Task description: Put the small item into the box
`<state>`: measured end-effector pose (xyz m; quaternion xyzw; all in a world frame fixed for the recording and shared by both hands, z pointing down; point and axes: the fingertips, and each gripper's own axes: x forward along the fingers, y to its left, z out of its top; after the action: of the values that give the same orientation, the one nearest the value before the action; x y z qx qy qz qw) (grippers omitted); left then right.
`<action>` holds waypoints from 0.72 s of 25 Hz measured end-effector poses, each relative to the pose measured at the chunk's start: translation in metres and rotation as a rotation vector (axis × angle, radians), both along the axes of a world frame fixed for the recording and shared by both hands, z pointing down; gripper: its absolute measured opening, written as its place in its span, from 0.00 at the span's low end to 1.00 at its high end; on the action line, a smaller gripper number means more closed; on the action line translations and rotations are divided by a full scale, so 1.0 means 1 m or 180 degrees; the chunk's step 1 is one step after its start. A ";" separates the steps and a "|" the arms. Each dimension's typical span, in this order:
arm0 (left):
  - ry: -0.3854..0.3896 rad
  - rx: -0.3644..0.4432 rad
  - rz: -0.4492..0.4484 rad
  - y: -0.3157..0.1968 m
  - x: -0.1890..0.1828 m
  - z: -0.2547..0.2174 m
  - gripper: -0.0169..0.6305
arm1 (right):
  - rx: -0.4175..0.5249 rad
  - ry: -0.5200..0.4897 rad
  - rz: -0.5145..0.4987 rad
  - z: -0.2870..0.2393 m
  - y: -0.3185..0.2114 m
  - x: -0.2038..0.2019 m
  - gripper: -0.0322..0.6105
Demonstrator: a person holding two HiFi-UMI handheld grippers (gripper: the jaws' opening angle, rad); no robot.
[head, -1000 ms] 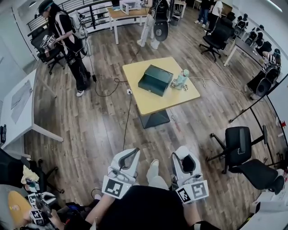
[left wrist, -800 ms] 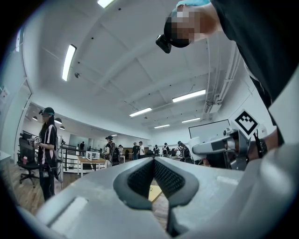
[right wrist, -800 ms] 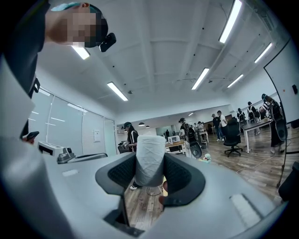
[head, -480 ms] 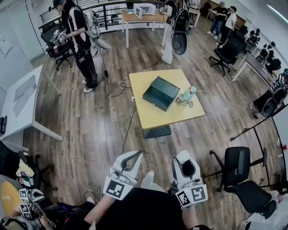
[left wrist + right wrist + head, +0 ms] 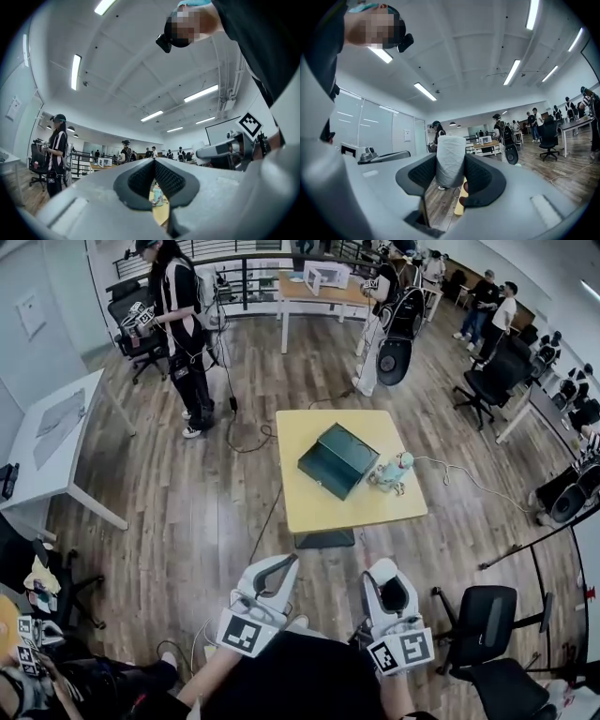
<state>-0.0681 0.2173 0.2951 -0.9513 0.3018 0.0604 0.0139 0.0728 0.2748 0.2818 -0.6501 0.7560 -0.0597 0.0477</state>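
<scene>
Both grippers are well apart from the table (image 5: 352, 512): the right gripper (image 5: 450, 176) clamps the small white roll (image 5: 450, 154), the left gripper (image 5: 153, 164) is pinched together on nothing, and a slackened squeeze could drop the roll short of the box (image 5: 337, 460).

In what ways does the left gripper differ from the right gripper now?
The left gripper has its fingers closed together; the right gripper has its fingers apart. The left gripper holds nothing; the right gripper clamps a white roll. Both are white and point toward the yellow table with the dark green box.
</scene>
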 end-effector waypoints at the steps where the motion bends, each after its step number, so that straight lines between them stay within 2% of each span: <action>1: 0.0010 -0.0009 -0.0022 -0.002 0.004 0.000 0.03 | -0.0001 -0.0005 -0.0018 0.001 -0.004 0.005 0.34; 7: -0.0064 -0.0170 -0.0143 -0.018 0.009 0.014 0.03 | -0.0025 -0.0044 -0.0106 0.010 -0.025 0.015 0.34; 14: -0.0111 -0.0167 -0.0123 -0.028 0.031 0.016 0.03 | -0.0122 -0.0126 -0.0139 0.017 -0.036 0.035 0.34; 18: -0.0042 -0.0189 -0.0152 -0.042 0.035 0.022 0.03 | -0.0131 -0.0099 -0.0188 0.022 -0.052 0.036 0.34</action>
<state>-0.0331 0.1754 0.3172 -0.9443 0.3260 0.0448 -0.0110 0.1083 0.2226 0.3034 -0.6274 0.7726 -0.0867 0.0443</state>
